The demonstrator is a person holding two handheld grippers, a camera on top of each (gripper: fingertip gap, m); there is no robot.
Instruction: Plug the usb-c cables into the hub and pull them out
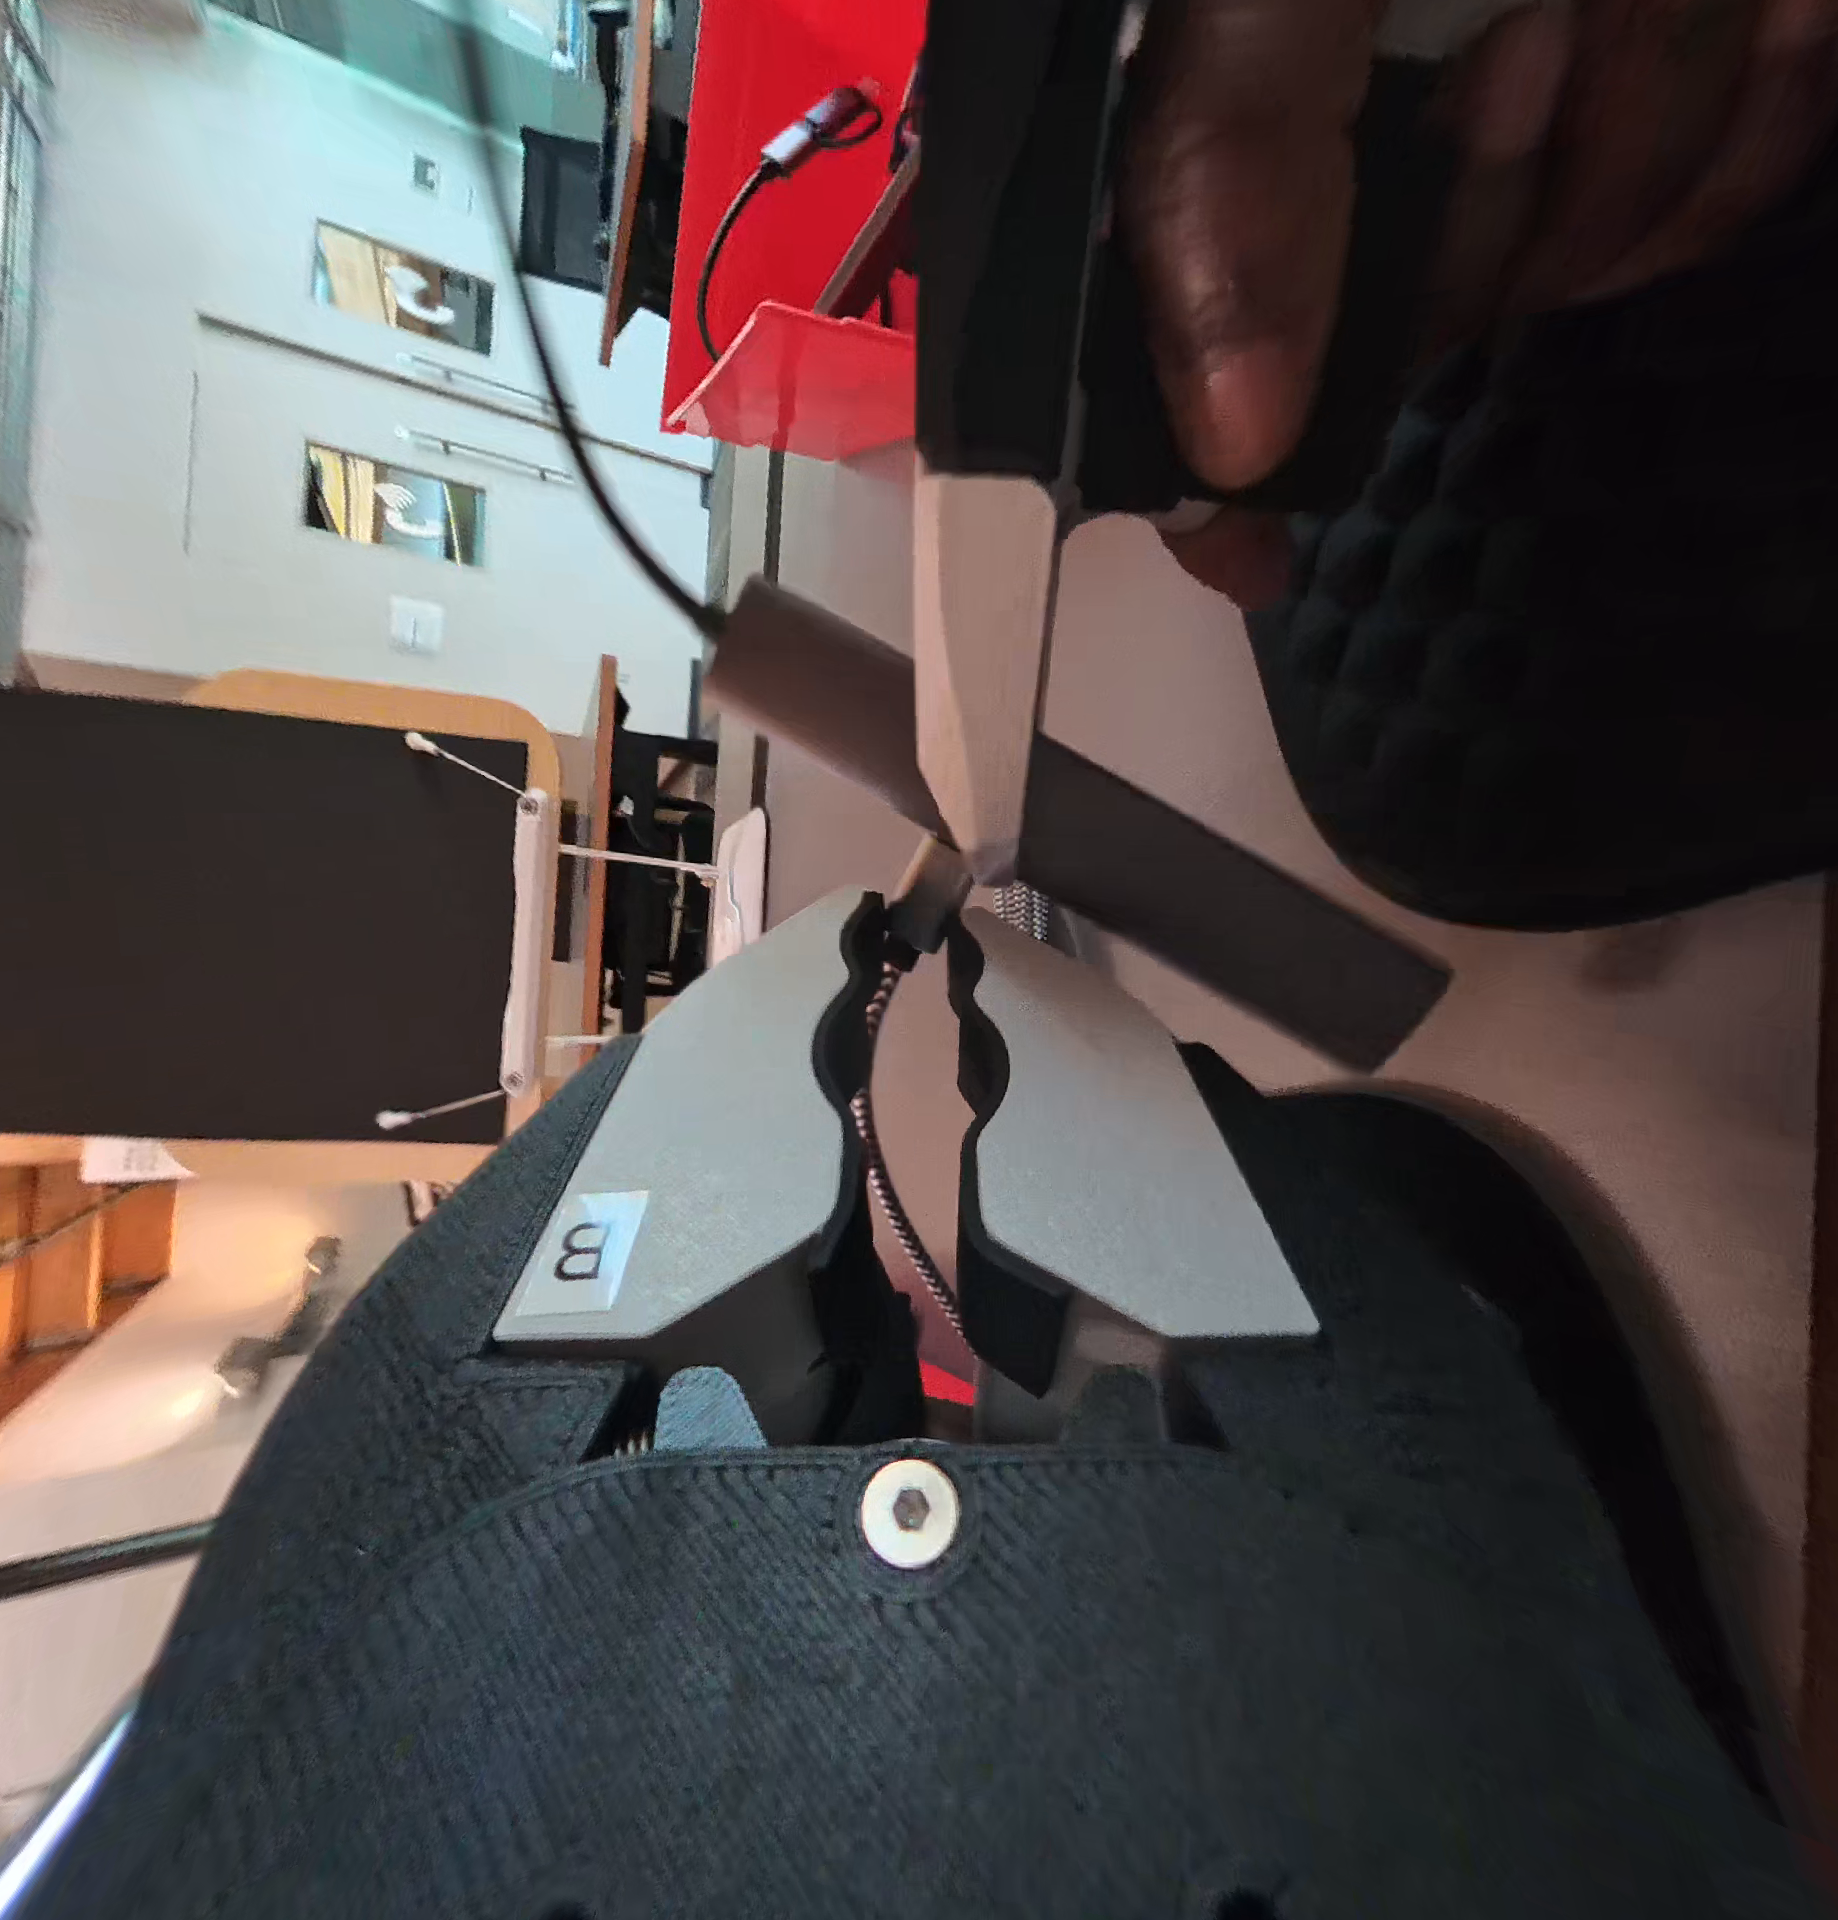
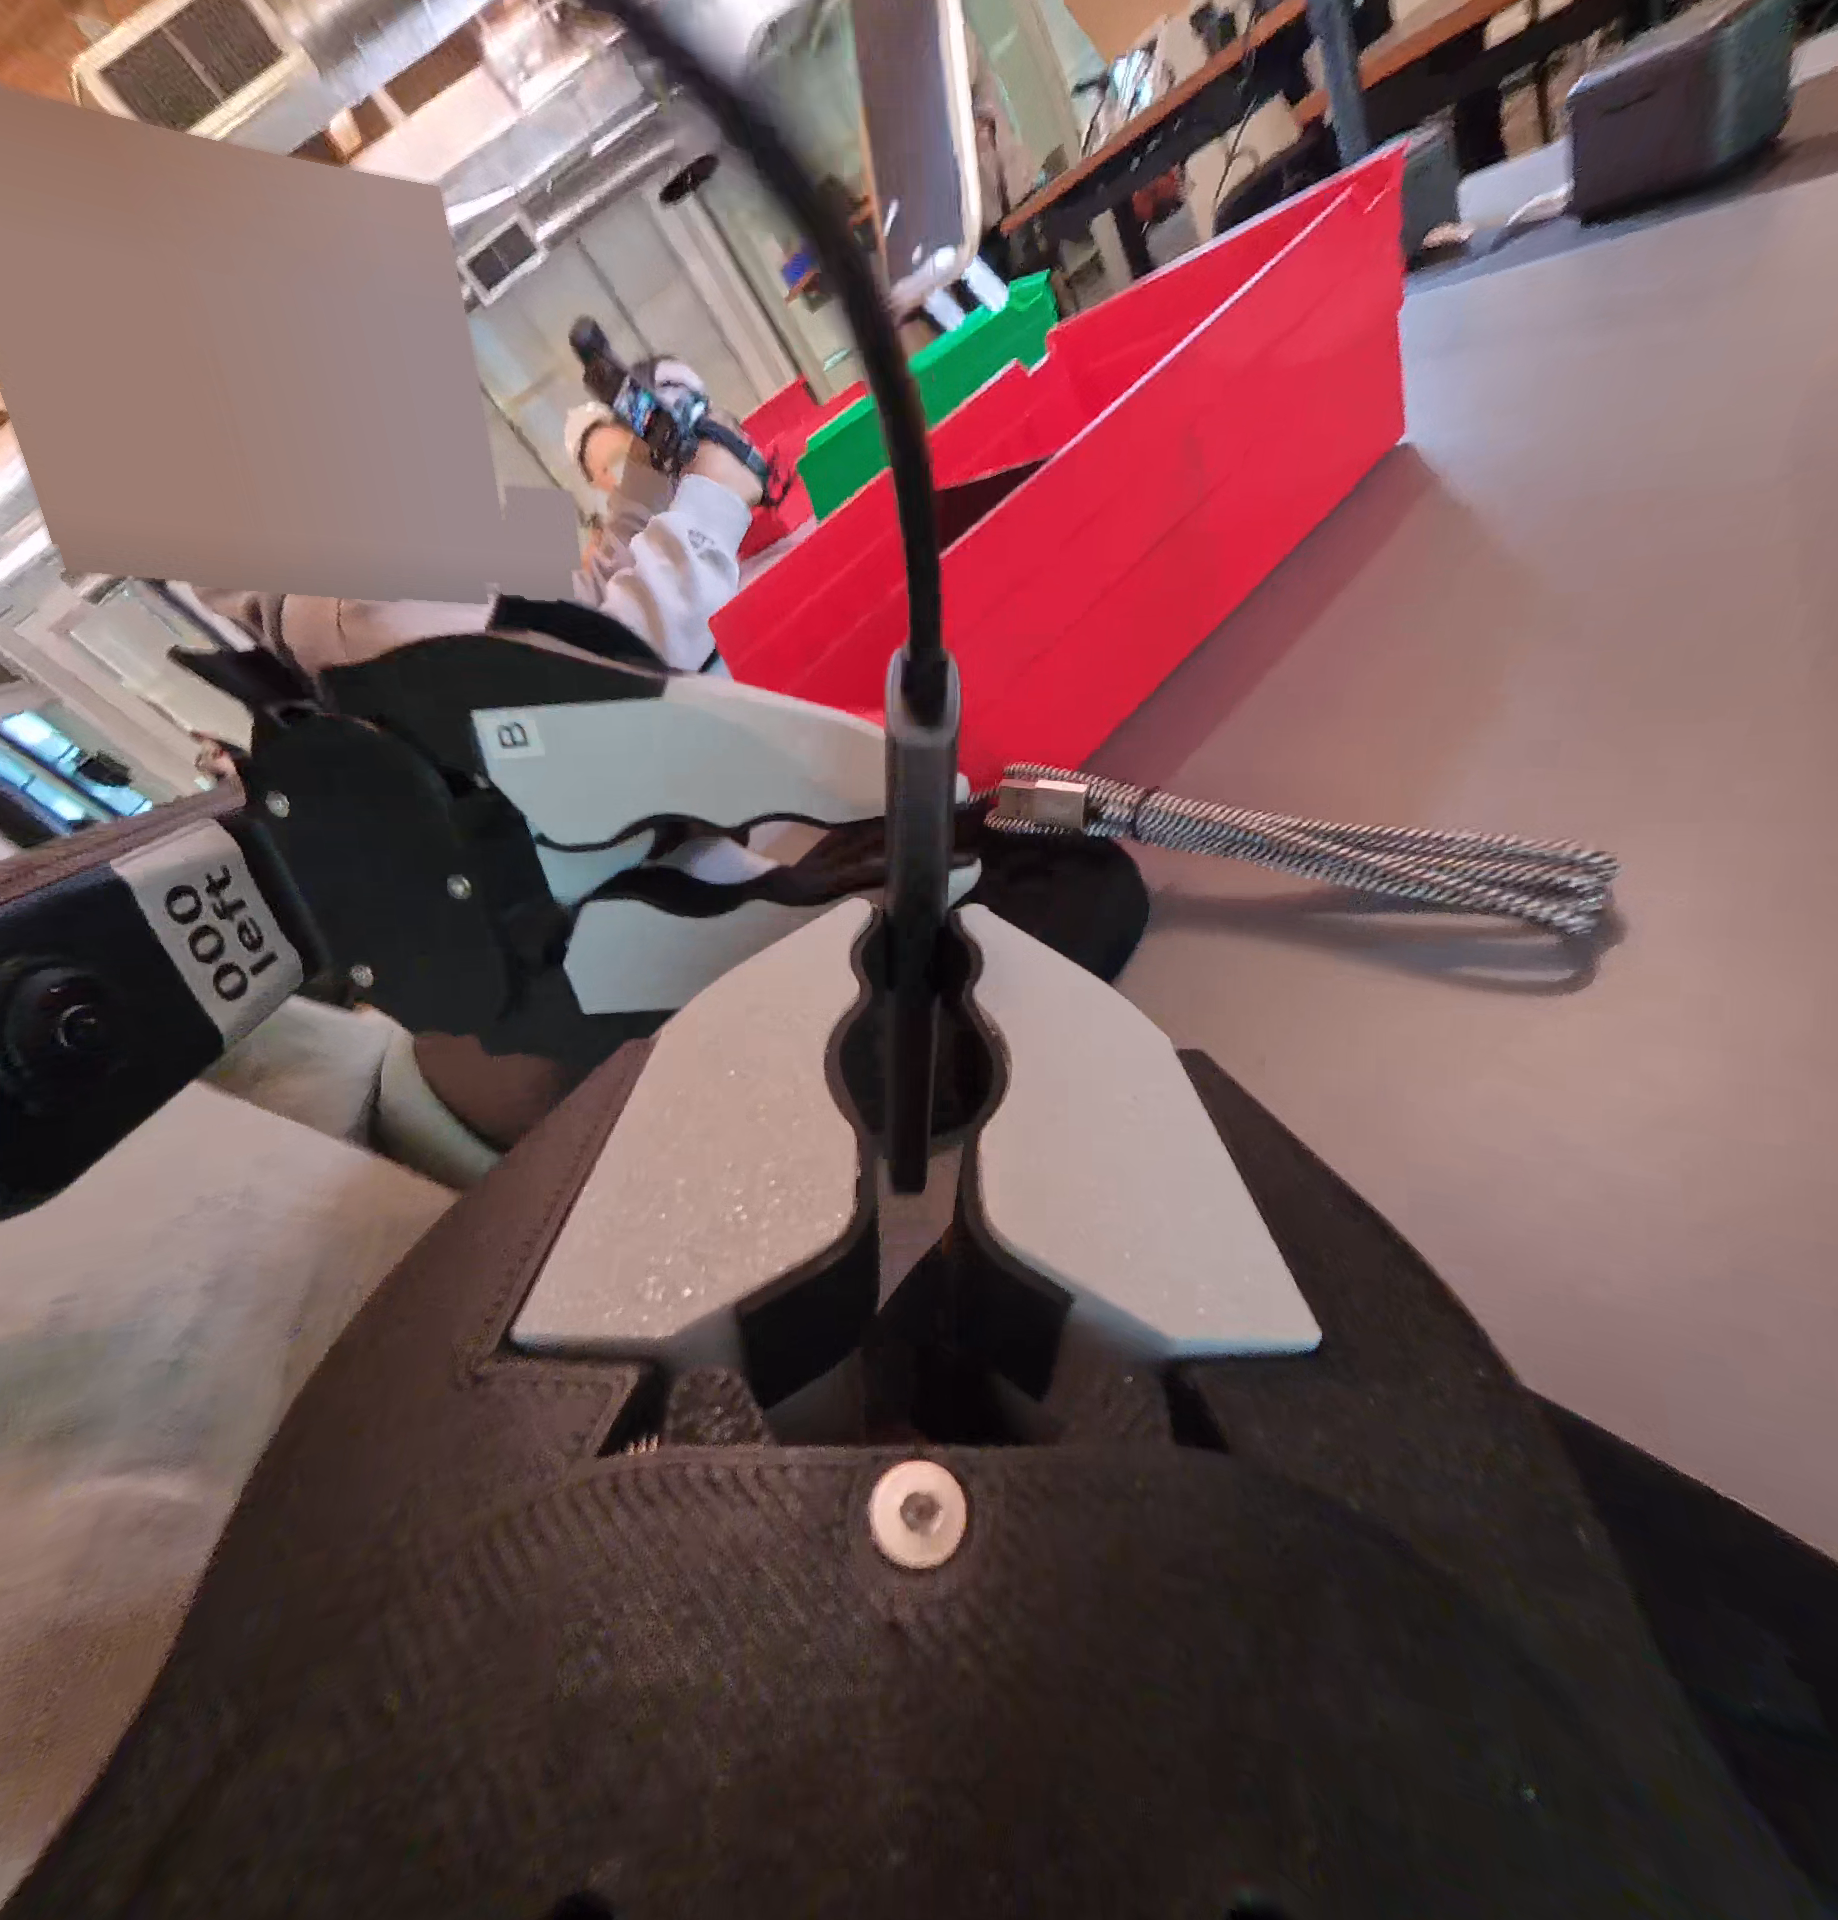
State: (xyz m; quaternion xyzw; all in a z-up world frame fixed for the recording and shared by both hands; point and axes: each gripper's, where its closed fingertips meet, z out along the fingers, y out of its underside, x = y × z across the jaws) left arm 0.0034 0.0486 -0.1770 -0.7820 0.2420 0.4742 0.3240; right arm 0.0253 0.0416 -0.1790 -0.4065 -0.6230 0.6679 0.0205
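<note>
My right gripper (image 2: 917,925) is shut on the dark grey hub (image 2: 915,790), which I see edge-on, with its black lead (image 2: 894,364) arching upward. In the left wrist view the hub (image 1: 1206,904) is a slanted bar pinched by a right finger (image 1: 982,665). My left gripper (image 1: 920,914) is shut on a silver USB-C plug (image 1: 930,878) whose braided cable (image 1: 894,1195) runs back between the fingers. The plug tip meets the hub's long edge; I cannot tell how deep it sits. My left gripper (image 2: 842,831) also shows left of the hub in the right wrist view.
A second braided cable (image 2: 1310,847) with a silver plug (image 2: 1045,805) lies looped on the grey table just right of the hub. A red bin (image 2: 1154,540) and a green bin (image 2: 925,405) stand behind. A hand (image 1: 1237,260) holds the right gripper.
</note>
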